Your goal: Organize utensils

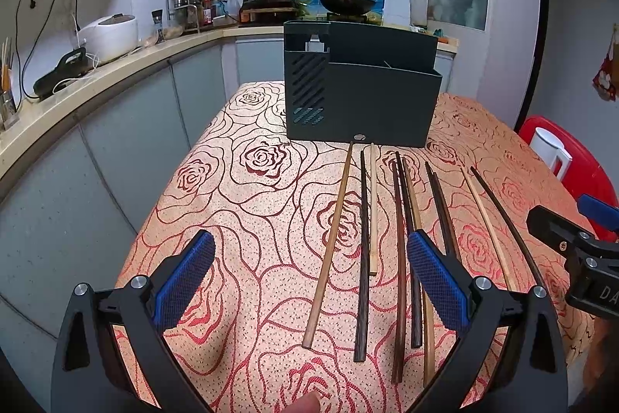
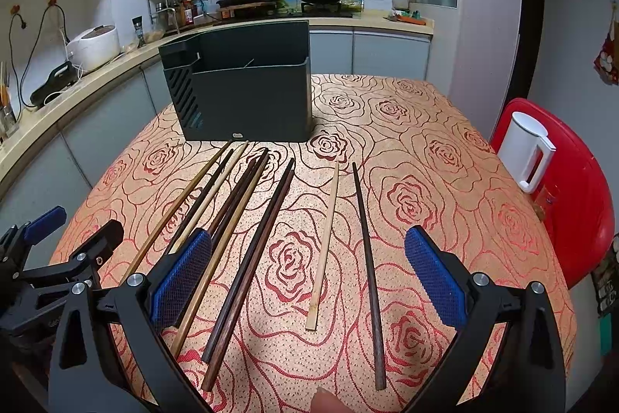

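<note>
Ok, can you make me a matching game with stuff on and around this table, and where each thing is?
Things:
1. chopsticks
2. dark box
3. white jug
4. rice cooker

Places:
A. on the red chair
B. on the kitchen counter
C. lying flat on the rose tablecloth
D. standing at the far end of the table

Pairs: 1-C, 2-D, 3-A, 4-B
</note>
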Demonstrator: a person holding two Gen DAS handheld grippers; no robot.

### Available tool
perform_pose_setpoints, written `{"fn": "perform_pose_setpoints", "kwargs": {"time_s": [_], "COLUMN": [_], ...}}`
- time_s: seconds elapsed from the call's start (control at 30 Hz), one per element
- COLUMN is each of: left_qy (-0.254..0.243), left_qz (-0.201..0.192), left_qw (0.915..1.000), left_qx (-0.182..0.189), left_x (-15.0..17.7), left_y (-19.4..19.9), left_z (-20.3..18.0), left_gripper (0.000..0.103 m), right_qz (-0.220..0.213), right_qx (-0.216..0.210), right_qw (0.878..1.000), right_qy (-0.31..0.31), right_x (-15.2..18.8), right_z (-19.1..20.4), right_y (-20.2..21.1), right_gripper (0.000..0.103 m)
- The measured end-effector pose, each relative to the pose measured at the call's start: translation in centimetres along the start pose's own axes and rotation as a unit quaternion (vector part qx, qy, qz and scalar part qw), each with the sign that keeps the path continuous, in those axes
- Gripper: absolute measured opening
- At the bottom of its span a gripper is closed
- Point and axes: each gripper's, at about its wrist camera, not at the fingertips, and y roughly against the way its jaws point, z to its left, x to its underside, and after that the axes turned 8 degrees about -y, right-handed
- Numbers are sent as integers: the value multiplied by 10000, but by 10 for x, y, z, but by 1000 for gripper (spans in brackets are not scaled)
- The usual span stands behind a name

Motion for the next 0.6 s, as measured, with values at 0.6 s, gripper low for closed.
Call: {"fn": "perform_pose_setpoints", "kwargs": {"time_s": [0.6], "left_qy": [-2], "left_qz": [-5], "left_qw": [10000], "left_qx": [-5], "left_x": [1], "left_y": [0], "left_z": [0], "left_gripper": [96], "right_qz": [23], "right_qx": [-8], "right_qw": [10000], "right_qy": [11], "right_x": [2], "right_z": [2], "right_y": [-2], "right_gripper": [98]}}
